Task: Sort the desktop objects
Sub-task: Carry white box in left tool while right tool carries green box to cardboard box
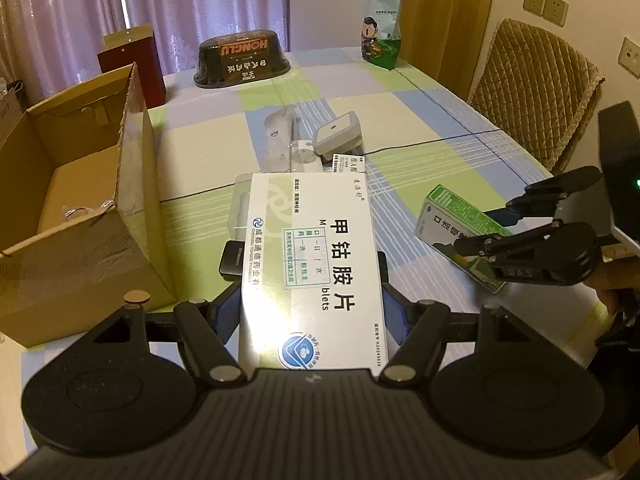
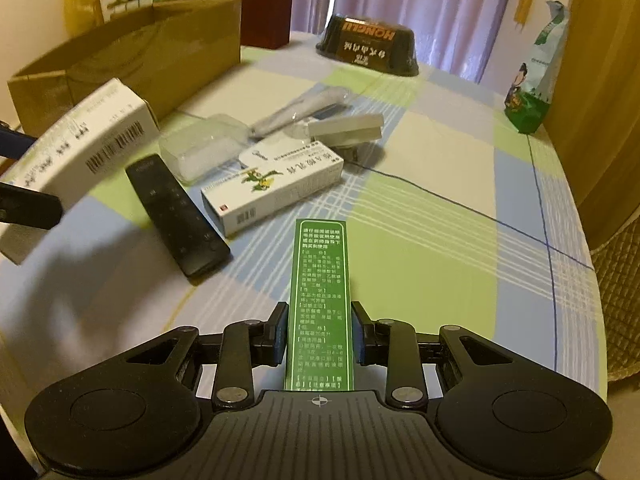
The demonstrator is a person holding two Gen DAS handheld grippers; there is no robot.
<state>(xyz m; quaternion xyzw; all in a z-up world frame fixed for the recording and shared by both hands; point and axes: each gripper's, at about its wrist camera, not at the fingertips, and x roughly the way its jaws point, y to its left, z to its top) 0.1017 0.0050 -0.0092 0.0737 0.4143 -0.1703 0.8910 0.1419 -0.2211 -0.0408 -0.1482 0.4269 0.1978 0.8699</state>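
Observation:
My left gripper (image 1: 312, 312) is shut on a large white medicine box (image 1: 312, 240), its fingers pressing both long sides. In the right wrist view this white box (image 2: 92, 132) hangs raised at the left, beside the open cardboard box (image 2: 152, 52). My right gripper (image 2: 320, 332) is shut on a narrow green medicine box (image 2: 320, 280), pads against its two sides. The left wrist view shows the right gripper (image 1: 486, 224) and the green box (image 1: 448, 216) low over the table's right side.
On the checked tablecloth (image 2: 440, 260) lie a black remote (image 2: 176, 212), a white box with a plant print (image 2: 276, 184), a clear plastic case (image 2: 200, 148) and a grey-white block (image 2: 344, 130). A black HONGLU tub (image 1: 242, 58), a green snack bag (image 1: 382, 20) and a dark red box (image 1: 132, 60) stand at the back. A chair (image 1: 532, 92) is right.

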